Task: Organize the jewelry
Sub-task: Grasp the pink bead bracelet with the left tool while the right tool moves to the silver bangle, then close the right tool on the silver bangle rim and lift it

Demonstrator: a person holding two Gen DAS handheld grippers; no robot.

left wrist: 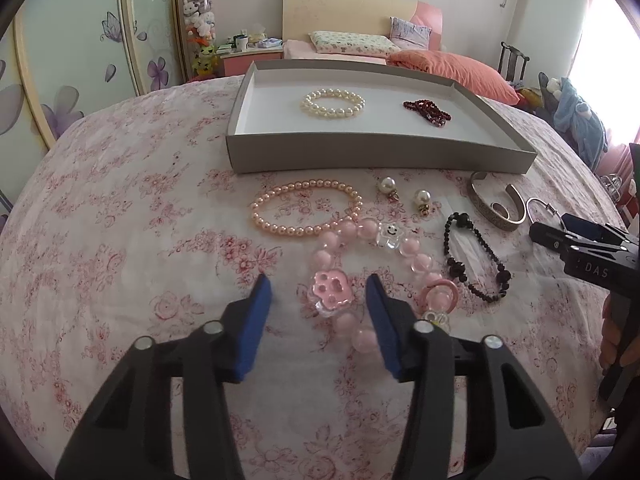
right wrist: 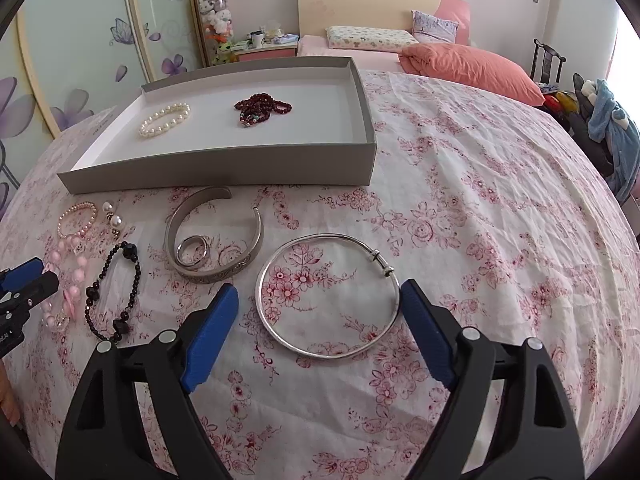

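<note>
A: Nearest first, on the left?

B: Found the left gripper (left wrist: 318, 280) spread apart, clamped on nothing, poised over the chunky pink bracelet (left wrist: 408, 246), with the glossy paw charm sitting between the blue pads. Looked like big, smooth, translucent beads, round and slippery.

A: And on the right?

B: Same story. Saw the right gripper (right wrist: 317, 285) parted wide and empty, straddling the thin silver bangle (right wrist: 332, 356). Hard wire hoop, lying flat on the floral cloth (right wrist: 460, 200).

A: Step in hand, then?

B: Judged it the pick-up stage, with two pieces already put away and the rest loose on the cloth. Called next for lowering and closing on a bead or on the bangle's rim, then a carry toward 12 o'clock.

A: Farther out?

B: At 11 o'clock of the left gripper, noted a pink pearl bracelet (left wrist: 280, 230) touching the chunky one. At 1 o'clock, two pearl earrings (left wrist: 386, 186) and a faceted black bead bracelet (left wrist: 456, 268). Beyond those, spotted a broad engraved silver cuff (left wrist: 492, 204) with a ring (right wrist: 192, 240) inside its curve.

A: Farthest?

B: Reached the grey cardboard tray (left wrist: 380, 156) at 12 o'clock, shallow and white inside. Held a white pearl bracelet (left wrist: 320, 112) and a heap of dark red beads (left wrist: 426, 110), well apart.
</note>
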